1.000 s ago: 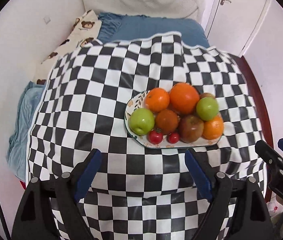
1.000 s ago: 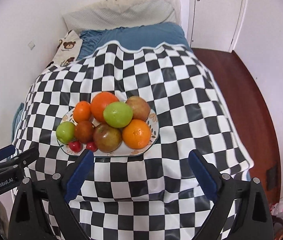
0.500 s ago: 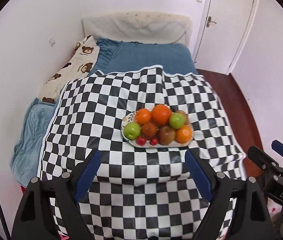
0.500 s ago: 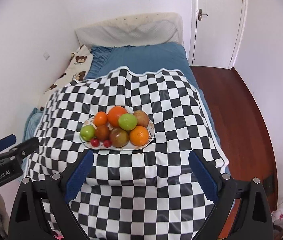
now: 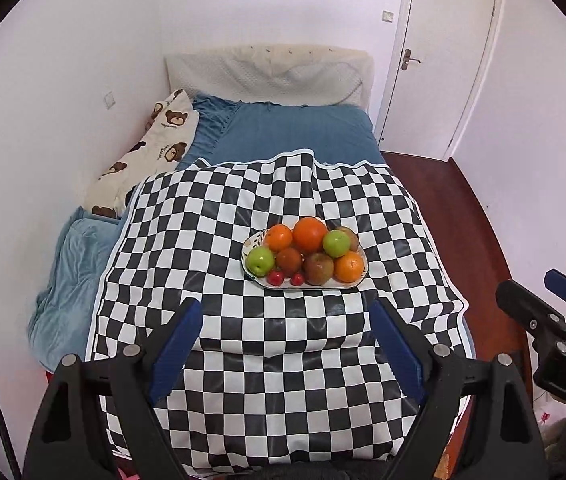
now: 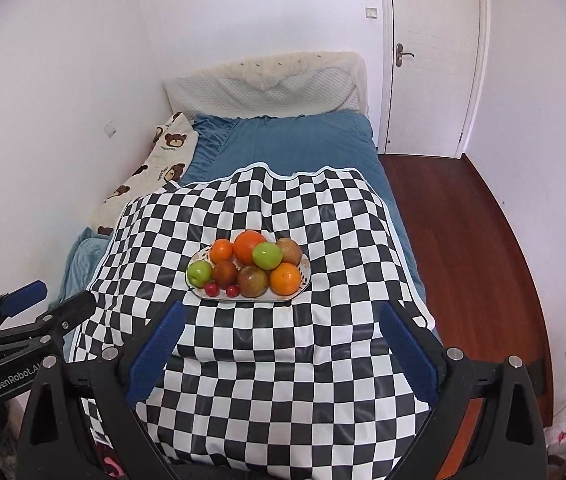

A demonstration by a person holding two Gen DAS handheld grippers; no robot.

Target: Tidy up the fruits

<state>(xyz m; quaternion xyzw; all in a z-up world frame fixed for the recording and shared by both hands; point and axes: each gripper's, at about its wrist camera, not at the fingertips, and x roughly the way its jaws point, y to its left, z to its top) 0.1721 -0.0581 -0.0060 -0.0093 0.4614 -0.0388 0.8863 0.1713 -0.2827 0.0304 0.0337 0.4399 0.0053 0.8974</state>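
Both the left gripper (image 5: 285, 344) and right gripper (image 6: 281, 344) are held wide open, empty. The fruits (image 5: 307, 250), round, firm and likely slippery, are piled on a plate (image 5: 251, 240); the top apple (image 5: 336, 243) is best gripped across its middle.

Two wrist fisheyes, well back, high above the bed's foot, facing its head; shared: fruit plate (image 5: 257, 236) (image 6: 306, 270), checkered cloth (image 5: 211, 216) (image 6: 343, 216)

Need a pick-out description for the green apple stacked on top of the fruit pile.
On the black-and-white checkered cloth covering the bed sits an oval patterned plate heaped with fruit. The round green apple rests raised on the pile, against the big orange; the other green apple lies low at the plate's left end.
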